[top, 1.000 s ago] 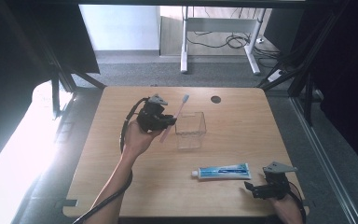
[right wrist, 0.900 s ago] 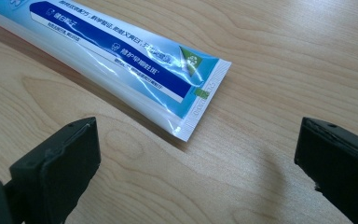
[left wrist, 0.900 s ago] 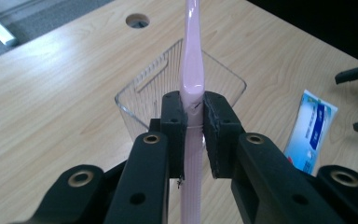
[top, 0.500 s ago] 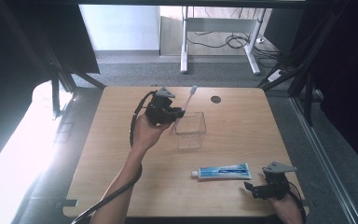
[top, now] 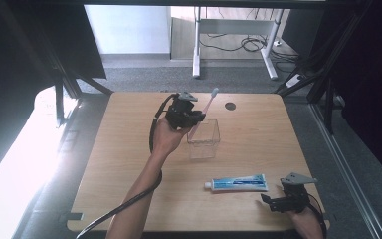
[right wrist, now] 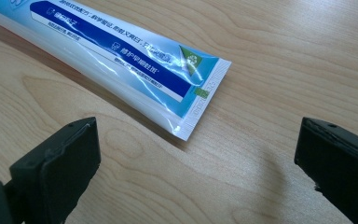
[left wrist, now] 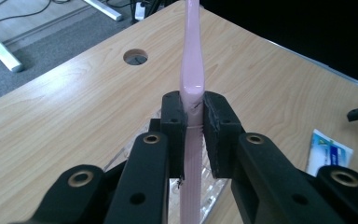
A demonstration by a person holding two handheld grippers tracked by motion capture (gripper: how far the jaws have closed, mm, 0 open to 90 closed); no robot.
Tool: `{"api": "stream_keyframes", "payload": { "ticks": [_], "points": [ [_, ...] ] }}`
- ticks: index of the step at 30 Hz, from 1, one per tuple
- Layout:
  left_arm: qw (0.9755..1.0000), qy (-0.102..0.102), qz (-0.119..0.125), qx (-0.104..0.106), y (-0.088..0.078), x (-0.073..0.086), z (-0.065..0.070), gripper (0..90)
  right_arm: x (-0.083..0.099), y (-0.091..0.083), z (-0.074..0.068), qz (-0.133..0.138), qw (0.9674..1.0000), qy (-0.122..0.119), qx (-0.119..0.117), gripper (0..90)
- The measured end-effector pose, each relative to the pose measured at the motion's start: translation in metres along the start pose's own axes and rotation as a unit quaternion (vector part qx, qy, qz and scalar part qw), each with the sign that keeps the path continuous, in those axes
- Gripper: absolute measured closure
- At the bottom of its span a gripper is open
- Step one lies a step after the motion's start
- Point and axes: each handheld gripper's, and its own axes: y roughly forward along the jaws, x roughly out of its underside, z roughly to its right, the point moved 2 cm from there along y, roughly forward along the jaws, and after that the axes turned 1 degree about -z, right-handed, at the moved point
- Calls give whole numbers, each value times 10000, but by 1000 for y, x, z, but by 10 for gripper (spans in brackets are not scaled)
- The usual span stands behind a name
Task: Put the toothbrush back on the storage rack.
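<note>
the left claw (top: 195, 118) is clenched on the pink toothbrush (top: 205, 110), tilted over the clear box (top: 204, 140) at the bench's (top: 129, 164) middle, so i'd steady its handle end inside the rim before letting go, while the right claw (top: 273, 201) rests released at five o'clock beside the toothpaste (top: 238, 183).

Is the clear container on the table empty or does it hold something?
Empty: the clear container has nothing resting inside; the pink toothbrush is gripped above it by the left tool.
</note>
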Motion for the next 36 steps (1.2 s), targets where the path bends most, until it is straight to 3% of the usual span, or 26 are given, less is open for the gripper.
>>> {"api": "stream_keyframes", "payload": {
  "ticks": [9,16,36],
  "points": [
    [10000,-19,-5,-65,20,3,-1,793,0,-1,1,6,10000,-17,1,5],
    [9999,-34,-80,-132,37,14,-1,793,0,-1,1,15,10000,3,9,5],
    [9992,101,-331,-192,66,37,6,793,0,-1,1,26,10000,-12,-3,5]
  ]
}}
